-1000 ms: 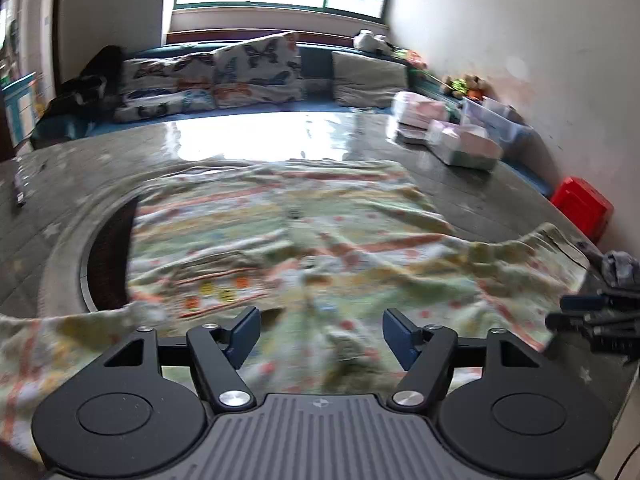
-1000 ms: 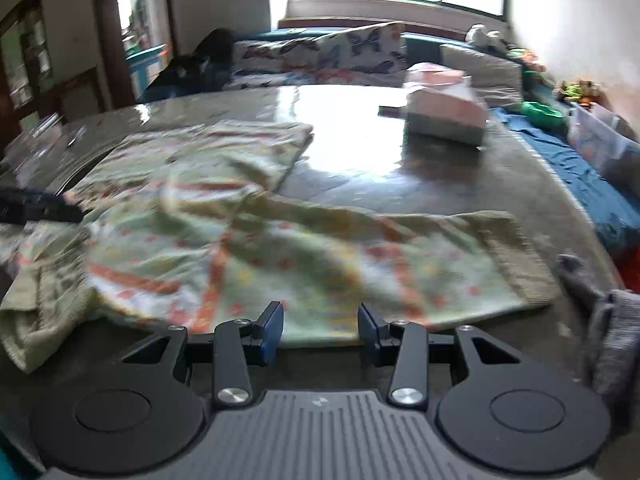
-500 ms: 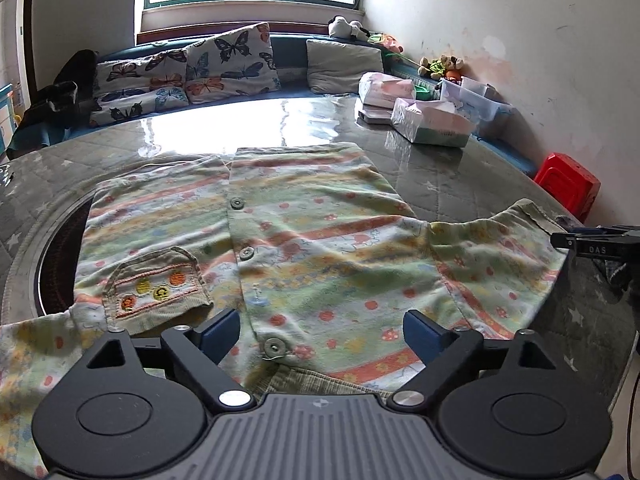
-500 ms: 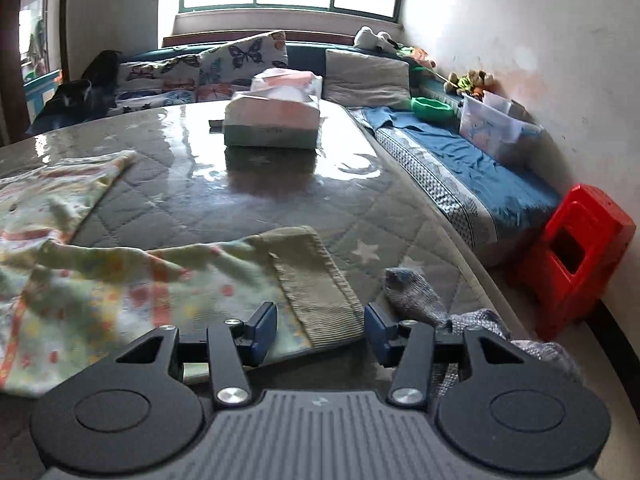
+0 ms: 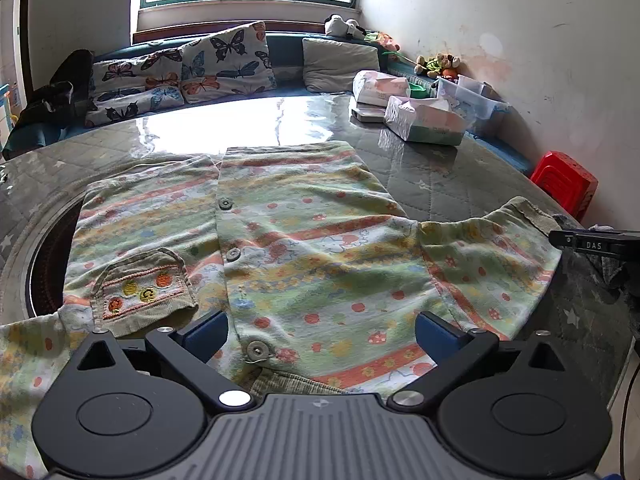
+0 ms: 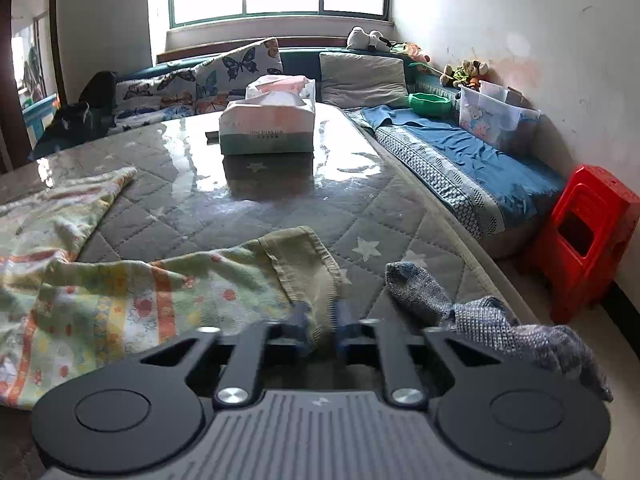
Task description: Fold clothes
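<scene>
1. Shirt [image 5: 304, 248]: a small buttoned garment with green, orange and yellow bands, spread front-up on the table [image 5: 440, 168]. Three buttons run down its middle; a patch pocket [image 5: 144, 288] sits on the side seen at left.
2. Left gripper [image 5: 320, 334]: held low over the shirt's near edge, by the bottom button [image 5: 256, 349]. Its jaws are opening and stand wide apart; the blue pads press on nothing, with the cloth lying flat beneath the gap.
3. Sleeve [image 6: 180, 292]: reaches toward the table's right edge and ends in a ribbed olive cuff [image 6: 308, 264].
4. Right gripper [image 6: 320, 326]: pinched tight on the near edge of the cuff, a fold of ribbed cloth showing between the blue pads. In the left wrist view its black fingers [image 5: 592, 240] appear at the sleeve's end.
5. Grey knit cloth [image 6: 460, 312]: crumpled just beside the cuff at the table's edge, apart from the shirt.
6. Tissue box [image 6: 268, 128]: stands farther back on the table.
7. Red stool [image 6: 588, 236]: on the floor to the right of the table.
</scene>
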